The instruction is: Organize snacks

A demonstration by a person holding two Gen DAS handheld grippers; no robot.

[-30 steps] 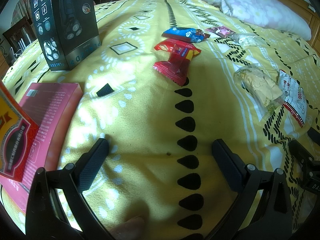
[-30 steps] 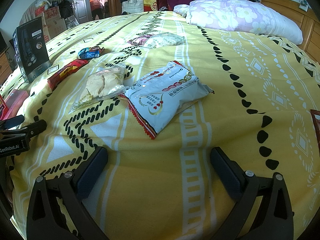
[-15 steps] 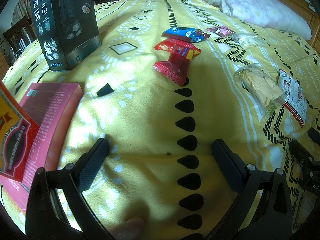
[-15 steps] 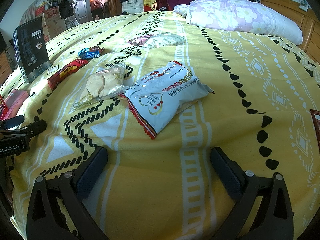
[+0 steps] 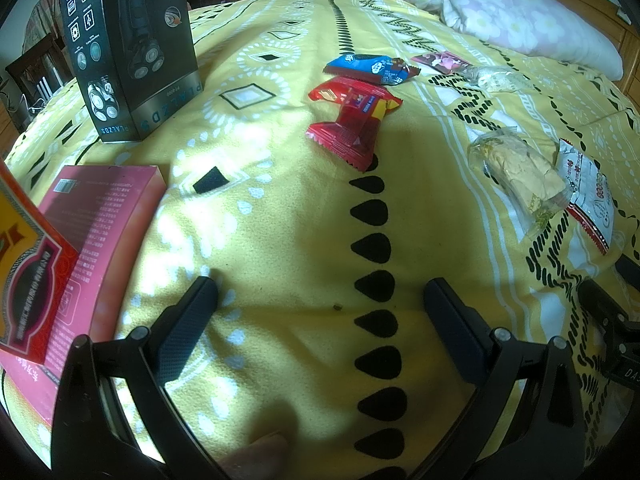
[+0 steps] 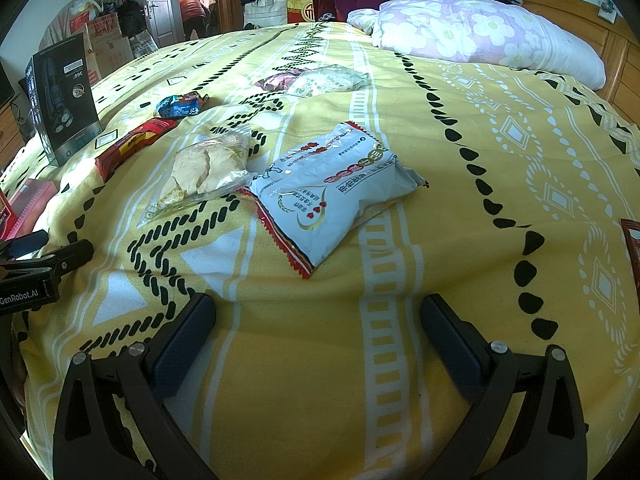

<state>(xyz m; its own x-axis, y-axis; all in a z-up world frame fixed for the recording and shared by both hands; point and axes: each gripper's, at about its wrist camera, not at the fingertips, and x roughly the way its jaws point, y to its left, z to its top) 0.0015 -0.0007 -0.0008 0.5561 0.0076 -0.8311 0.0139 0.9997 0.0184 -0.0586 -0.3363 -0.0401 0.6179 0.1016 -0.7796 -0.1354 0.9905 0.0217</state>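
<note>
- While both claws hung low over the bed (image 6: 500, 128), the left claw (image 5: 320, 300) was wide open and held nothing.
- The right claw (image 6: 318, 312) was wide open too, with nothing between its fingers.
- A yellow blanket (image 5: 280, 220) with black drops and white shapes covered the bed.
- A white snack bag (image 6: 332, 196) with red edges lay flat just ahead of the right claw.
- A clear bag of pale crackers (image 6: 204, 168) lay just beside it on the left, and their edges looked like they touched.
- A red snack pack (image 5: 352, 120) lay well ahead of the left claw, near the middle of the bed.
- A blue snack pack (image 5: 372, 68) lay just behind the red one.
- Farther back, a small dark pink packet (image 5: 444, 60) lay next to a clear bag of something pale (image 5: 500, 78).
- A tall black box (image 5: 128, 48) stood up on the left side of the bed.
- A pink box (image 5: 92, 232) lay flat near the left claw, with a red and yellow box (image 5: 24, 280) on top of it.
- A flowery pillow (image 6: 480, 36) sat at the far end of the bed.
</note>
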